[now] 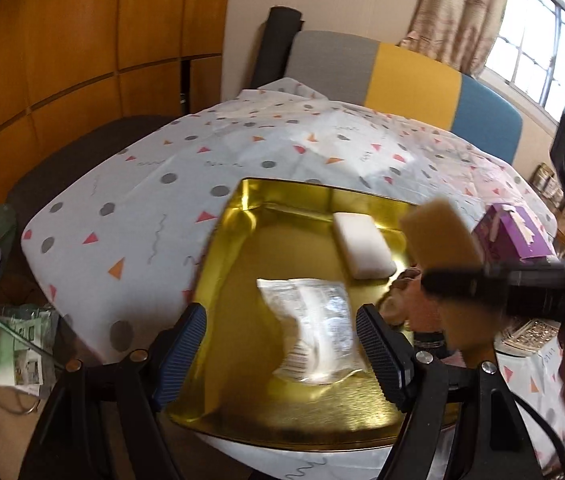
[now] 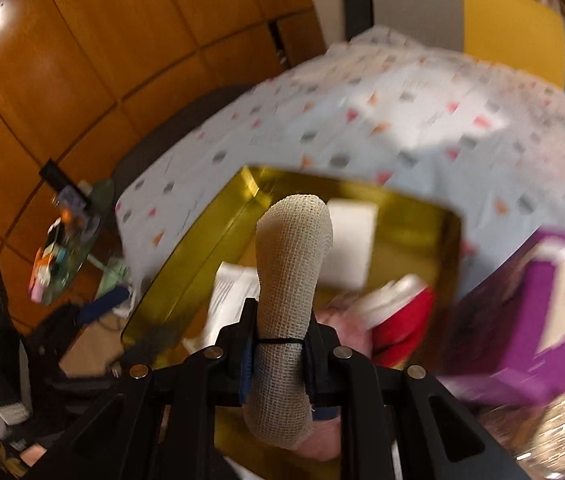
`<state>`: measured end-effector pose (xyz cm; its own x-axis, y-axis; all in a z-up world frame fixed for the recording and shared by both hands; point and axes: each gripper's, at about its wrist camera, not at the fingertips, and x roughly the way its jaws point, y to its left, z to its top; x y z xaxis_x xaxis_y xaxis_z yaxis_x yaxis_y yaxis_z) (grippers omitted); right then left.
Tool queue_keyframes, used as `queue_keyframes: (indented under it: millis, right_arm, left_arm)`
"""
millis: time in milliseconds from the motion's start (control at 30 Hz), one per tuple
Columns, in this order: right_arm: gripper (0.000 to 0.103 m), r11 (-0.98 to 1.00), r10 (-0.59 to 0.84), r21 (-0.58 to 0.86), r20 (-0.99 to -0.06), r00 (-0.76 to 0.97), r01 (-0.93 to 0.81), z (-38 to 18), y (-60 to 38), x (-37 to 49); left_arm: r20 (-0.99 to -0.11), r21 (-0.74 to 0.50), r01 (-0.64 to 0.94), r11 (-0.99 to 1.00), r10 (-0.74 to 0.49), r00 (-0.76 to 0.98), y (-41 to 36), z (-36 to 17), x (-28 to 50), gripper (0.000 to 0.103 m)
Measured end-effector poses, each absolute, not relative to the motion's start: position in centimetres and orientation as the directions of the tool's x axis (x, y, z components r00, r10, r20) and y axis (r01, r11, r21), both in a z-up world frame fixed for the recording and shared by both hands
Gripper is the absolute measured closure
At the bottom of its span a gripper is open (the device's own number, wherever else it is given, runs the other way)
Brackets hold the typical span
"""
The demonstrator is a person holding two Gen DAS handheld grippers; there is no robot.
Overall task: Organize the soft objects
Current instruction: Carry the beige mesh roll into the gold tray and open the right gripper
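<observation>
A gold tray [image 1: 238,240] lies on the patterned tablecloth. In it are a white sponge block [image 1: 362,246] and a clear plastic packet [image 1: 316,336]. My left gripper [image 1: 282,356] is open over the tray's near end, its jaws on either side of the packet without touching it. My right gripper [image 2: 278,356] is shut on a beige mesh-wrapped sponge roll [image 2: 288,292] and holds it above the tray [image 2: 202,248]. From the left wrist view the roll [image 1: 438,236] hangs over the tray's right side. A pink and red soft toy [image 2: 398,320] lies at the tray's right.
A purple box [image 1: 514,236] stands on the table right of the tray. A grey, yellow and blue chair back [image 1: 402,76] is behind the table. A small glass side table [image 2: 66,256] with clutter is at the left, by the wooden wall panels.
</observation>
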<state>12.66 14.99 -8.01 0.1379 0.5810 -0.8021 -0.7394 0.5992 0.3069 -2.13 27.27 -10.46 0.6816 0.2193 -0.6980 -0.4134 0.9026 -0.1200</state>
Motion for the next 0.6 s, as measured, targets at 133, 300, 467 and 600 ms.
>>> queue_keyframes:
  millis: [133, 300, 467, 600]
  right_arm:
    - [0.082, 0.578, 0.572, 0.329, -0.816, 0.083, -0.747, -10.4, 15.9, 11.0]
    - [0.077, 0.568, 0.551, 0.32, -0.832, 0.061, -0.758, -11.4, 16.4, 9.2]
    - [0.066, 0.602, 0.549, 0.328, -0.832, 0.079, -0.728, -11.5, 15.4, 9.3]
    - [0.066, 0.617, 0.572, 0.328, -0.811, 0.121, -0.715, -10.4, 14.1, 9.4]
  left_arm:
    - [-0.698, -0.12, -0.434, 0.893, 0.235, 0.677, 27.9, -10.5, -2.6, 0.025]
    - [-0.689, -0.115, -0.433, 0.894, 0.242, 0.683, 27.8, -10.1, -2.8, 0.022]
    - [-0.686, -0.109, -0.42, 0.901, 0.238, 0.688, 27.2, -9.9, -2.9, 0.022]
    - [-0.685, -0.101, -0.409, 0.907, 0.235, 0.689, 26.7, -9.8, -2.8, 0.022]
